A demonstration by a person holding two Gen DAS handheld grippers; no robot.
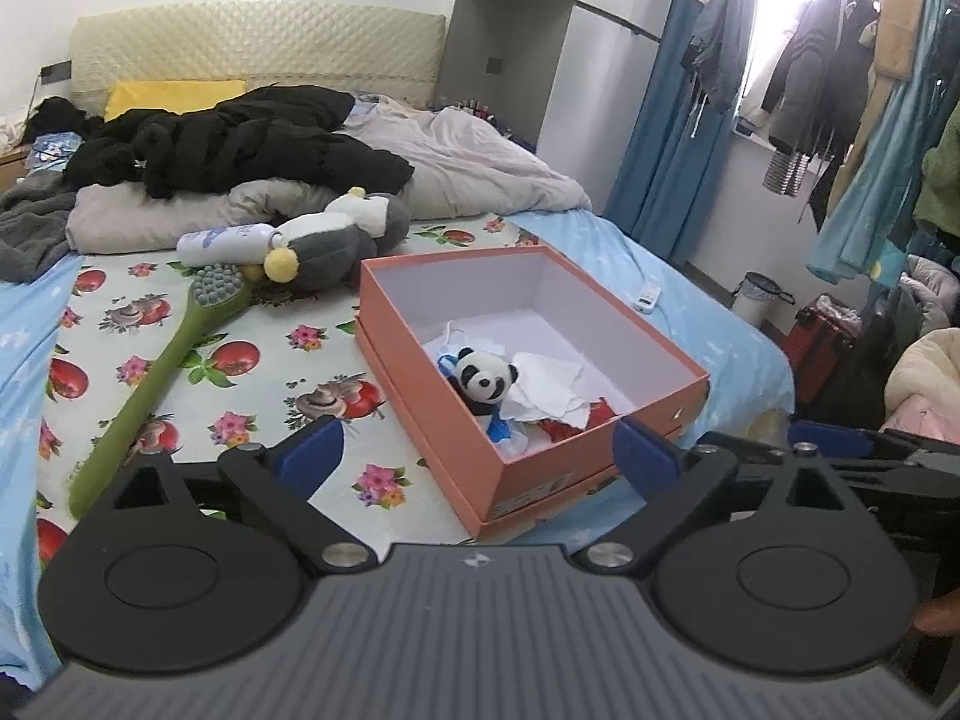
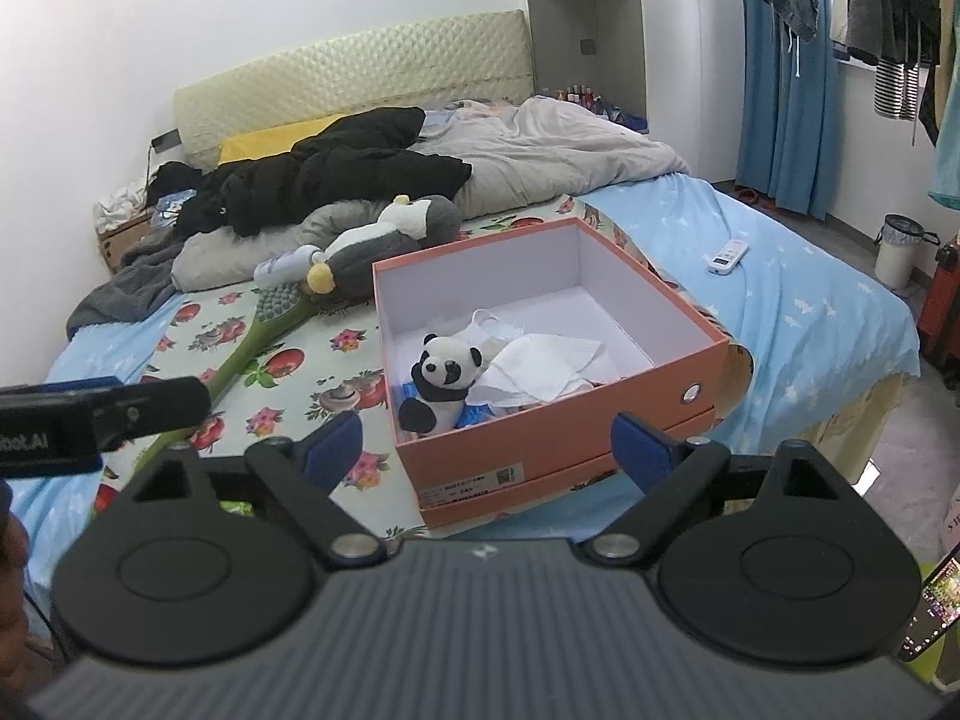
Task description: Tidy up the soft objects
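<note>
While I look through the left wrist camera, my left gripper (image 1: 477, 441) hangs with its jaws spread wide and nothing between them, just short of the near corner of the orange box (image 1: 432, 420). The panda plush (image 1: 483, 377) already lies inside with white cloths (image 1: 549, 387), so I judge part of the sorting done. The grey plush (image 1: 336, 240) remains out on the floral sheet (image 1: 258, 396), touching a white bottle (image 1: 228, 245) and the head of a green brush (image 1: 162, 372). My worry: reaching for that plush, a wide jaw could catch the bottle or brush and drag a hard thing along. The brush handle runs diagonally across my left approach; open sheet lies between it and the box wall

From the right wrist camera, my right gripper (image 2: 486, 450) is likewise spread and empty, facing the box front (image 2: 540, 450). The box sits near the bed's foot edge, the sheet curling beneath its right corner; a shove from a lowered jaw could slide it toward that drop. The other gripper's body (image 2: 102, 414) crowds my left side, so swinging that way risks a knock. Clear room lies over the blue bedspread (image 2: 798, 300) to the right, apart from a remote (image 2: 727, 257)
</note>
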